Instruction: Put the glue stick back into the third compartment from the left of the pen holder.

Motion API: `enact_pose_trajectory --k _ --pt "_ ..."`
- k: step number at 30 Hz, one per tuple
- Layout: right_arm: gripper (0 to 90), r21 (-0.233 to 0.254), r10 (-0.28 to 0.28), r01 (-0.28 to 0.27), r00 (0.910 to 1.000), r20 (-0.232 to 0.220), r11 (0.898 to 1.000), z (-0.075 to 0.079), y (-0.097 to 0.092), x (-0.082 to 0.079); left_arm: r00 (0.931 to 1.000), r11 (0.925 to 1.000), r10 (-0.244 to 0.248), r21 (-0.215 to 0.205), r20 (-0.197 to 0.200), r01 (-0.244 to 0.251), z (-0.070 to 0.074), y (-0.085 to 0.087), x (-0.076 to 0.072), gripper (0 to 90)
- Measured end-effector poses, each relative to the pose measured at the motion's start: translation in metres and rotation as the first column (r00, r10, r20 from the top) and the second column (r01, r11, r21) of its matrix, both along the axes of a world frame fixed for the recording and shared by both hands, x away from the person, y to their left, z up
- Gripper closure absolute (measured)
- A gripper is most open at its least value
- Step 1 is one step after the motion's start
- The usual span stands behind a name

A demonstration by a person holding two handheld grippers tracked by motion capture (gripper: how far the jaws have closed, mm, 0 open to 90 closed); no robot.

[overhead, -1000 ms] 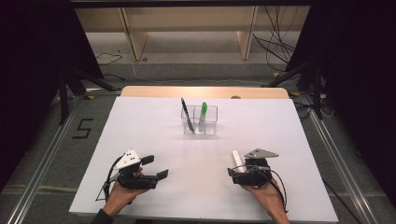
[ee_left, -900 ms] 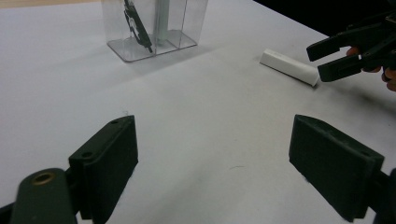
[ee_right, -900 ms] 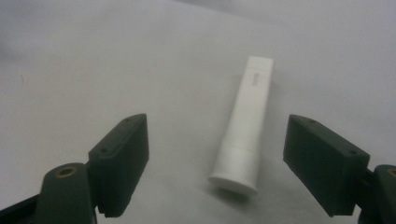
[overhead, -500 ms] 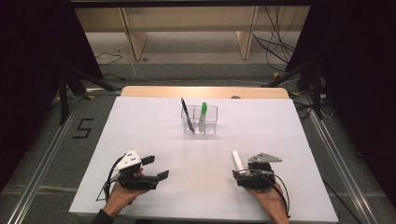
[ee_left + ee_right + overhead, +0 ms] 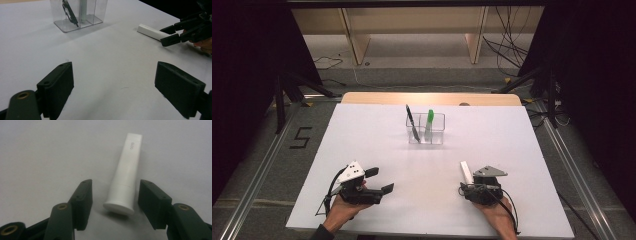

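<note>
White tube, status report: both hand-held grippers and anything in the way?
Right hand-held gripper closing around white tube, pads not yet touching. Left hand-held gripper open, idle. Nothing in the way.

Light falls from above onto my white rectangular tabletop, bright and even, while the room beyond it sinks into near black. Shadows are short and soft; the white plastic tube casts a faint one beneath its cap. My right gripper's camera renders things grainy and soft. In my left gripper's view the near black jaws blur, and the tabletop dims toward the corners.
</note>
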State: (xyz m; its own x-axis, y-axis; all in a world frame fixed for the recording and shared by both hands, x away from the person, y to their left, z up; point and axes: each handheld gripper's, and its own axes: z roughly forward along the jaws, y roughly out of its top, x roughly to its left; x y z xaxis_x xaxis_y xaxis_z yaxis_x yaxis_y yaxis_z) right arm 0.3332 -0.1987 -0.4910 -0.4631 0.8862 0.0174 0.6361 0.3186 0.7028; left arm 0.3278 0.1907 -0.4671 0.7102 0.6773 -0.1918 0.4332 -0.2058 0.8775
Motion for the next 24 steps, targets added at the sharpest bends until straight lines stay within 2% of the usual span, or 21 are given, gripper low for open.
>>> enact_pose_trajectory --k 4,14,24 --pt "48.6 -0.027 -0.004 0.005 0.9999 0.014 1.0 -0.0003 0.0024 -0.0012 1.0 1.0 0.001 0.001 0.001 -0.001 -0.0001 0.0003 0.0002 15.0" --pt "58.4 -0.033 -0.03 0.031 0.9989 0.037 0.999 -0.0014 0.0051 -0.0034 1.0 1.0 -0.005 0.004 0.0 0.005 -0.0004 -0.0008 -0.0001 15.0" --pt "64.9 -0.005 -0.045 0.045 0.9981 0.041 0.999 -0.0026 0.0022 -0.002 1.0 1.0 -0.005 0.005 0.0 0.005 -0.0004 -0.0008 -0.0001 15.0"
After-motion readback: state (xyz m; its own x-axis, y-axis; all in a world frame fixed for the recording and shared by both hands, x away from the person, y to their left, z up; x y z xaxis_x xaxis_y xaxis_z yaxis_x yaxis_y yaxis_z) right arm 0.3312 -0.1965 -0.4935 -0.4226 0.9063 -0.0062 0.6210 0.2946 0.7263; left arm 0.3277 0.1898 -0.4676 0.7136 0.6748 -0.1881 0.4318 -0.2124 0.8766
